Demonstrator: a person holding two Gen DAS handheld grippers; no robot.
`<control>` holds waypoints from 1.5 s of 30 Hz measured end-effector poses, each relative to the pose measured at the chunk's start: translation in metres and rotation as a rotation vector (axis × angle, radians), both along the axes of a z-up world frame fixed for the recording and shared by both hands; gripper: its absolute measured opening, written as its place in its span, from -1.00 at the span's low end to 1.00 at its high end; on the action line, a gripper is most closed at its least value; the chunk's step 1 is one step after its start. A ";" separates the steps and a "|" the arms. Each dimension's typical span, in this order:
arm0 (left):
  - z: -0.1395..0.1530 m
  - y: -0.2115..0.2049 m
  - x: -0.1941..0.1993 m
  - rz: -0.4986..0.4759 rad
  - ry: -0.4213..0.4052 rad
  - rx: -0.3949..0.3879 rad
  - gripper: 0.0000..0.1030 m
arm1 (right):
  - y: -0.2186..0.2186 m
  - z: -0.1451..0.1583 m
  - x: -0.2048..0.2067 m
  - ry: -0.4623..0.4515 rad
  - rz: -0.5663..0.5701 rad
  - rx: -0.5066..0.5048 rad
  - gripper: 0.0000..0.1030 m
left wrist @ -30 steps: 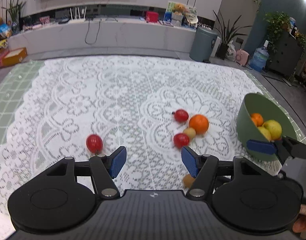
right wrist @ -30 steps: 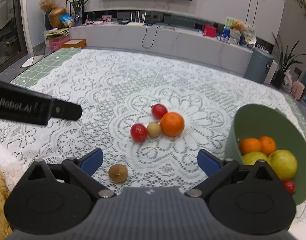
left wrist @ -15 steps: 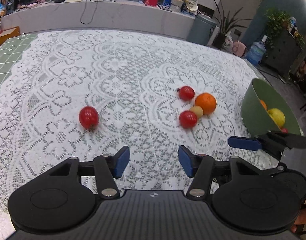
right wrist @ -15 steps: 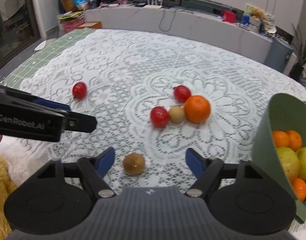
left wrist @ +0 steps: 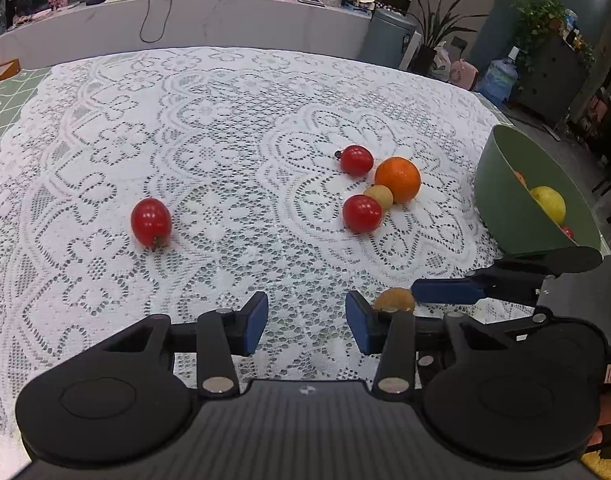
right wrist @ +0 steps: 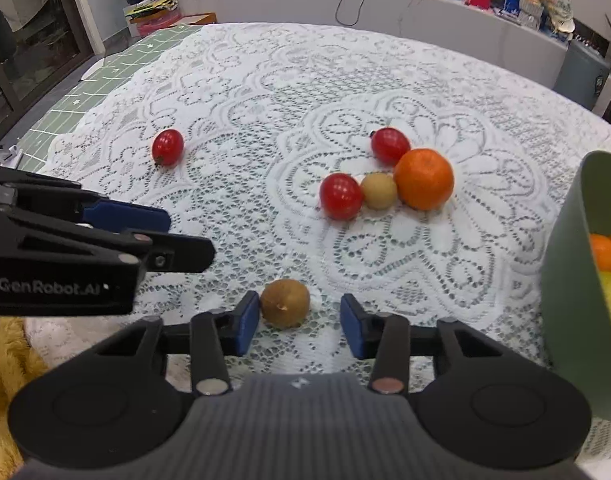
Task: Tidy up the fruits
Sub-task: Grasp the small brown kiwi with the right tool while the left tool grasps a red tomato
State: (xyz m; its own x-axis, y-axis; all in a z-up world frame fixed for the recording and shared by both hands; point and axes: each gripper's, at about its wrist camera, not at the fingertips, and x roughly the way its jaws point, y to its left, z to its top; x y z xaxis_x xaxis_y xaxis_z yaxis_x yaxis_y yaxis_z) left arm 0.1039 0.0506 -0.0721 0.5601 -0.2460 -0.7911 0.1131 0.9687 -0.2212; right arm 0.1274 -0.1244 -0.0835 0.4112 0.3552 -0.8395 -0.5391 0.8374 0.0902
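On the white lace cloth lies a small brown fruit [right wrist: 285, 308]. My right gripper [right wrist: 300, 322] is low over the cloth with that fruit between its closing jaws: the left pad is at its skin, the right pad still apart. The left gripper [left wrist: 307, 322] hangs just beside it, jaws closing on nothing. The brown fruit [left wrist: 394, 300] shows past its right finger, next to a right-gripper finger [left wrist: 445, 291]. A lone red tomato [left wrist: 150, 222] lies to the left. Further off sit two tomatoes [left wrist: 362, 213], a tan fruit [left wrist: 379, 196] and an orange [left wrist: 398, 179].
A green bowl [left wrist: 505, 200] at the right edge of the table holds oranges, yellow-green fruits and a red one. Beyond the table are a low white counter [left wrist: 225, 20], a grey bin [left wrist: 389, 40] and potted plants. Yellow fabric [right wrist: 5, 360] lies at the near left.
Both grippers have sunk toward the cloth and tipped further down while their jaws narrowed. The brown fruit now sits between the right jaws.
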 end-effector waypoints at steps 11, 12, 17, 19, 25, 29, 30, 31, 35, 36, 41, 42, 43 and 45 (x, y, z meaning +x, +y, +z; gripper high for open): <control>-0.001 -0.011 0.010 -0.014 -0.076 -0.009 0.02 | -0.010 0.007 0.002 -0.027 -0.057 0.037 -0.54; 0.000 -0.010 0.011 0.008 -0.091 -0.001 0.02 | -0.013 0.007 0.004 -0.030 -0.083 0.044 -0.54; 0.004 0.008 0.015 0.181 -0.161 0.093 0.02 | -0.030 0.010 0.017 -0.007 -0.184 0.108 -0.54; 0.004 0.021 0.018 0.251 -0.166 0.082 0.02 | -0.035 0.012 0.021 -0.019 -0.217 0.130 -0.54; -0.006 0.048 0.025 0.400 -0.136 0.078 0.02 | -0.037 0.011 0.027 -0.032 -0.242 0.146 -0.54; -0.010 0.051 0.028 0.413 -0.126 0.109 0.02 | -0.035 0.009 0.028 -0.025 -0.233 0.149 -0.54; -0.012 0.049 0.029 0.411 -0.123 0.123 0.02 | -0.035 0.008 0.028 -0.022 -0.232 0.151 -0.54; -0.013 0.048 0.030 0.407 -0.120 0.134 0.01 | -0.035 0.008 0.029 -0.018 -0.233 0.152 -0.54; -0.016 0.046 0.033 0.402 -0.124 0.151 -0.03 | -0.034 0.006 0.031 -0.010 -0.234 0.160 -0.54; -0.017 0.046 0.034 0.399 -0.124 0.154 -0.06 | -0.033 0.006 0.031 -0.009 -0.233 0.161 -0.54; -0.022 0.045 0.039 0.396 -0.098 0.173 -0.27 | -0.034 0.004 0.032 0.000 -0.229 0.160 -0.54; -0.022 0.046 0.038 0.397 -0.100 0.171 -0.31 | -0.034 0.003 0.033 0.001 -0.230 0.161 -0.54; -0.022 0.047 0.038 0.398 -0.100 0.163 -0.33 | -0.034 0.003 0.033 0.002 -0.231 0.162 -0.54; -0.022 0.047 0.038 0.397 -0.101 0.154 -0.37 | -0.034 0.003 0.033 0.004 -0.232 0.162 -0.54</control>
